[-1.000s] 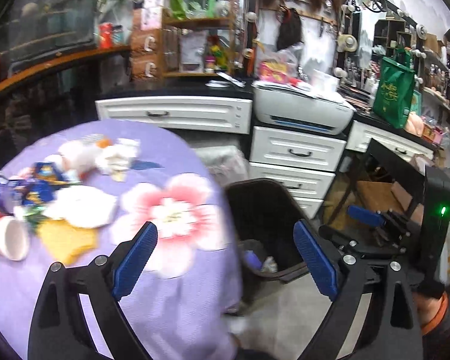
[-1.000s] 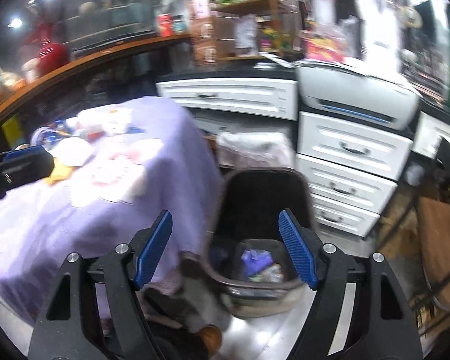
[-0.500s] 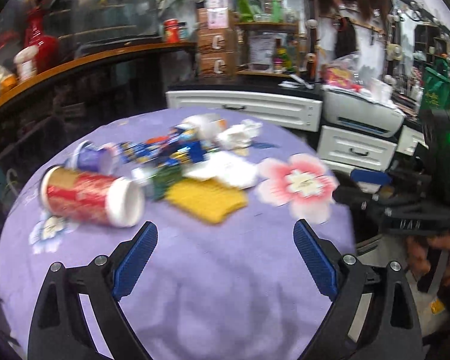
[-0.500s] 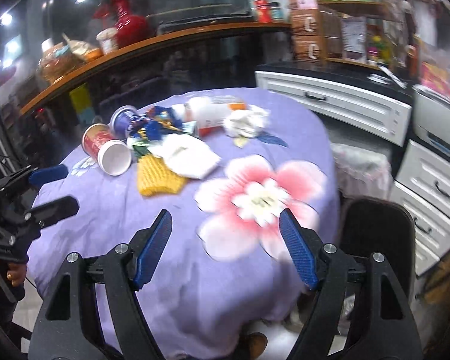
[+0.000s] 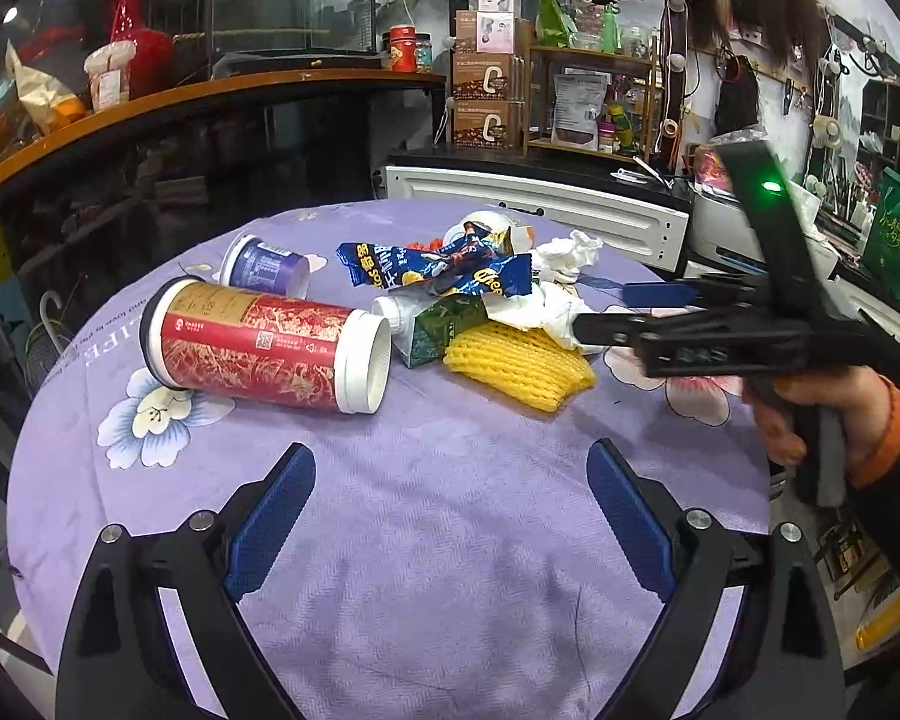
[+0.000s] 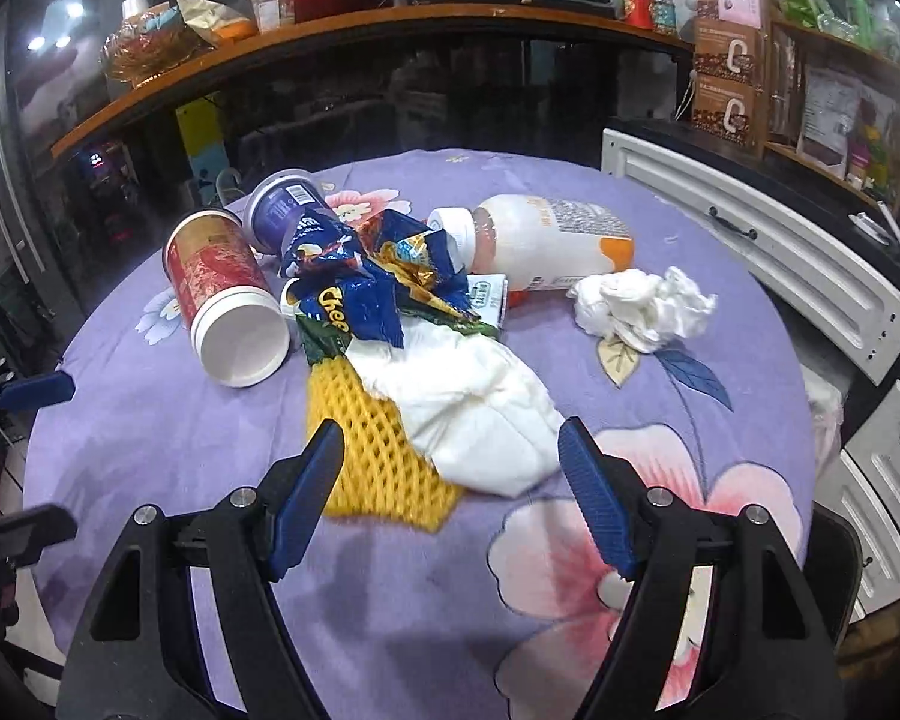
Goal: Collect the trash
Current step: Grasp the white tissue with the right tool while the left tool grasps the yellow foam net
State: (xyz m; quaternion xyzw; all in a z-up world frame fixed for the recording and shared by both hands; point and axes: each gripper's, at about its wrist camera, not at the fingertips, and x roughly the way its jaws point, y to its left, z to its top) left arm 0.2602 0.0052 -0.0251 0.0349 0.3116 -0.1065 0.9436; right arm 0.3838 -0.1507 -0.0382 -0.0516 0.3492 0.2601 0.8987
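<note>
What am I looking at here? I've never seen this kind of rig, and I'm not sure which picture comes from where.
No robot here: a person holds a handheld two-finger tool in each hand, each carrying a forward-looking fisheye camera.

The left wrist view shows the left gripper open and empty; the right tool reaches in from the side. The right wrist view shows the right gripper open, empty, hovering by the yellow foam net and white crumpled paper.

On the purple flowered tablecloth lies trash: a red tipped-over canister, a purple cup, blue snack wrappers, a white bottle and a tissue wad.
</note>
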